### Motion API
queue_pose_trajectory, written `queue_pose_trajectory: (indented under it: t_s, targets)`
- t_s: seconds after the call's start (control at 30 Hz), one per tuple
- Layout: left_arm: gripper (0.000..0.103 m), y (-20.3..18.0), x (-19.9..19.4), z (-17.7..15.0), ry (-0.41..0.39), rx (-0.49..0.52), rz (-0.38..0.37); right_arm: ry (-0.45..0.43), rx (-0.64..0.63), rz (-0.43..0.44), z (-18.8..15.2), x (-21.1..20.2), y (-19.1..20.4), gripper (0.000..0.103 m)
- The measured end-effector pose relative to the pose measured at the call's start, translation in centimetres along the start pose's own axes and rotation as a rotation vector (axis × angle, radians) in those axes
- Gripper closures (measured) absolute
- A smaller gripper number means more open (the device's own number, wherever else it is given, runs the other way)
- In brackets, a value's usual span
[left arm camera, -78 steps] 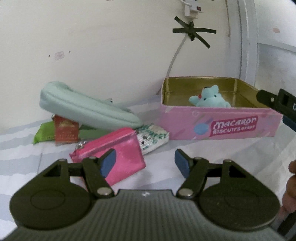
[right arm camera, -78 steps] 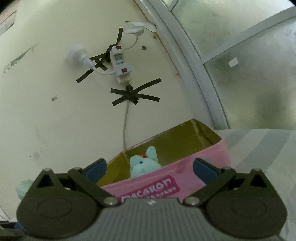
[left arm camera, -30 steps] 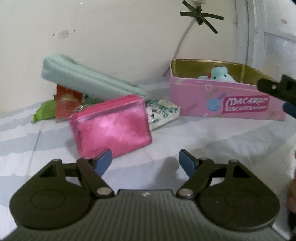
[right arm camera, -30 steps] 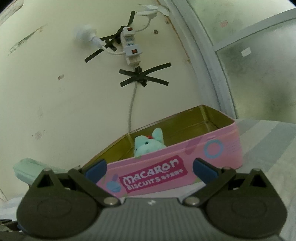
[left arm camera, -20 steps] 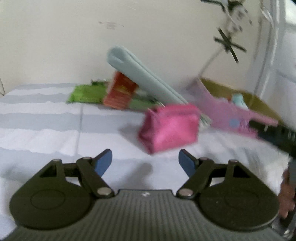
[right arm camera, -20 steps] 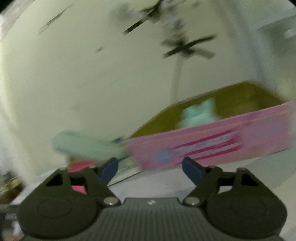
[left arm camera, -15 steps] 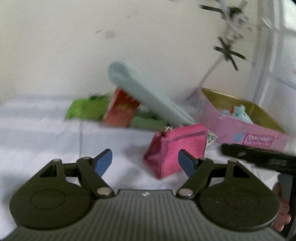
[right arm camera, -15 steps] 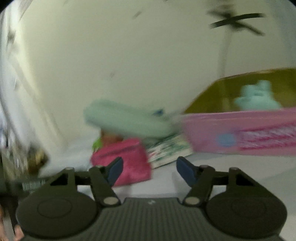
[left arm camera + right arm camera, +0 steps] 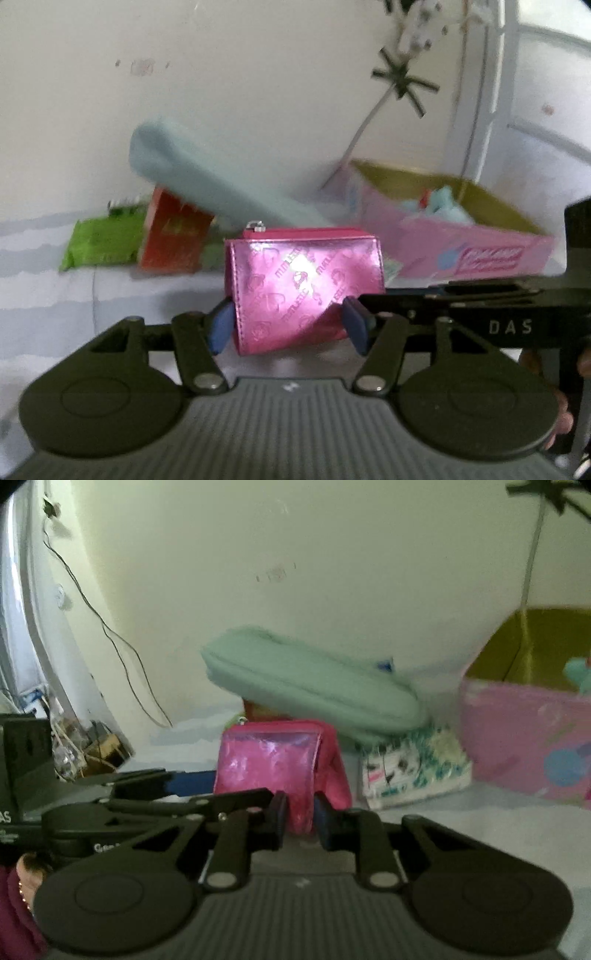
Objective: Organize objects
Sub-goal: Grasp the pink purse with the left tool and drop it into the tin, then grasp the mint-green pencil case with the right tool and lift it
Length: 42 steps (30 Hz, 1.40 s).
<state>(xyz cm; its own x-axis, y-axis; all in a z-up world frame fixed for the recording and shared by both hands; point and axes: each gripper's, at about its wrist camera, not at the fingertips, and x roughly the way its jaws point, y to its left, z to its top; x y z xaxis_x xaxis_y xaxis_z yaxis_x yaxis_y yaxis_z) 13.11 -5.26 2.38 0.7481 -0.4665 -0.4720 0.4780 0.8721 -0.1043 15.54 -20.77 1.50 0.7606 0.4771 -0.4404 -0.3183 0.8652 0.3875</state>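
At centre frame both grippers are gripping the pink purse (image 9: 301,284): the right gripper (image 9: 298,818) fingers are pinching its end, the left gripper (image 9: 290,325) fingers closing across it. Behind, a green pouch (image 9: 207,181) and packets are still waiting; the tin (image 9: 476,251) at right is holding only a toy (image 9: 445,206).

The purse (image 9: 303,284) stands in the middle of the frame on the bedsheet (image 9: 44,295). Behind it a long pouch (image 9: 207,177) leans, its upper end at upper left, over a carton (image 9: 173,240) and a flat packet (image 9: 103,243). At right sits the open tin (image 9: 480,254), a plush toy (image 9: 443,206) inside. A tissue pack (image 9: 413,768) lies between purse and tin.
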Motion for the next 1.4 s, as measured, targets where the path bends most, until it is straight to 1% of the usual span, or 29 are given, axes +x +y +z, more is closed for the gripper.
queue_pose_trajectory:
  t_s: [0.03, 0.1, 0.17, 0.27, 0.33, 0.4, 0.43, 0.47, 0.5, 0.57, 0.6, 0.63, 0.67, 0.7, 0.73, 0.77, 0.83, 0.9, 0.97, 1.03, 1.1, 1.17, 1.27, 1.4]
  targets:
    - [0.04, -0.8, -0.7, 0.5, -0.025, 0.004, -0.009, -0.03, -0.003, -0.005, -0.1, -1.1, 0.3, 0.086]
    - [0.041, -2.8, -1.4, 1.6, -0.085, 0.047, -0.022, -0.108, -0.062, -0.031, -0.3, -3.9, 1.3, 0.086]
    - [0.041, -4.6, -1.1, 2.9, -0.124, 0.083, -0.051, -0.17, -0.087, -0.074, 0.2, -6.1, 1.3, 0.087]
    - [0.041, -6.4, 1.0, 5.4, -0.151, 0.111, -0.113, -0.267, -0.085, -0.137, 1.5, -8.6, -0.2, 0.087]
    - [0.041, -7.5, 3.4, 6.9, -0.161, 0.13, -0.138, -0.305, -0.062, -0.173, 2.6, -9.5, -1.9, 0.087]
    - [0.042, -8.8, 6.0, 7.7, -0.159, 0.161, -0.129, -0.33, -0.044, -0.218, 3.5, -9.9, -4.1, 0.088]
    - [0.047, -9.3, 7.2, 7.7, -0.146, 0.173, -0.126, -0.33, -0.039, -0.243, 3.8, -10.2, -5.3, 0.09]
    - [0.049, -9.9, 8.8, 7.8, -0.121, 0.177, -0.132, -0.323, -0.035, -0.262, 4.0, -9.8, -6.2, 0.093]
    - [0.05, -10.1, 10.0, 7.9, -0.102, 0.174, -0.127, -0.312, -0.026, -0.272, 4.1, -9.4, -7.2, 0.093]
    - [0.048, -10.3, 11.9, 7.8, -0.072, 0.167, -0.113, -0.295, -0.004, -0.313, 4.2, -7.9, -8.7, 0.093]
    - [0.044, -10.4, 12.8, 7.7, -0.058, 0.163, -0.102, -0.308, -0.002, -0.323, 4.2, -7.5, -9.1, 0.093]
    - [0.043, -10.5, 13.4, 7.7, -0.041, 0.158, -0.084, -0.317, 0.005, -0.341, 4.2, -7.3, -9.4, 0.09]
    - [0.043, -10.5, 13.7, 7.5, -0.031, 0.151, -0.069, -0.328, 0.012, -0.375, 4.2, -7.1, -9.6, 0.08]
    - [0.043, -10.3, 13.6, 7.3, -0.026, 0.143, -0.062, -0.35, 0.006, -0.406, 4.1, -7.1, -9.6, 0.075]
    - [0.041, -10.3, 13.3, 7.0, -0.025, 0.139, -0.062, -0.369, 0.0, -0.425, 3.9, -7.6, -9.7, 0.066]
    - [0.04, -10.4, 12.9, 6.7, -0.029, 0.142, -0.055, -0.392, -0.001, -0.43, 3.8, -7.9, -9.7, 0.063]
    - [0.039, -10.5, 12.1, 6.3, -0.035, 0.158, -0.029, -0.433, 0.007, -0.42, 3.6, -8.9, -10.0, 0.063]
    - [0.039, -10.2, 10.6, 5.7, -0.045, 0.163, -0.022, -0.46, 0.026, -0.419, 3.3, -9.7, -9.8, 0.063]
    - [0.038, -9.5, 8.5, 4.9, -0.059, 0.157, -0.022, -0.472, 0.034, -0.402, 3.1, -10.6, -9.2, 0.063]
    - [0.032, -8.3, 6.2, 3.7, -0.071, 0.148, -0.026, -0.486, 0.028, -0.393, 2.7, -11.2, -8.3, 0.063]
    - [0.032, -7.4, 5.1, 2.9, -0.074, 0.156, -0.008, -0.494, 0.025, -0.365, 1.6, -12.2, -6.8, 0.063]
    - [0.032, -6.0, 3.9, 1.8, -0.059, 0.153, 0.014, -0.468, 0.022, -0.332, 0.5, -12.1, -5.6, 0.063]
    - [0.032, -3.5, 2.6, 0.1, -0.014, 0.129, 0.066, -0.391, 0.009, -0.301, -0.8, -10.8, -4.0, 0.063]
    - [0.032, 0.2, 2.0, -1.5, 0.045, 0.088, 0.191, -0.271, -0.015, -0.262, -1.8, -8.3, -2.3, 0.063]
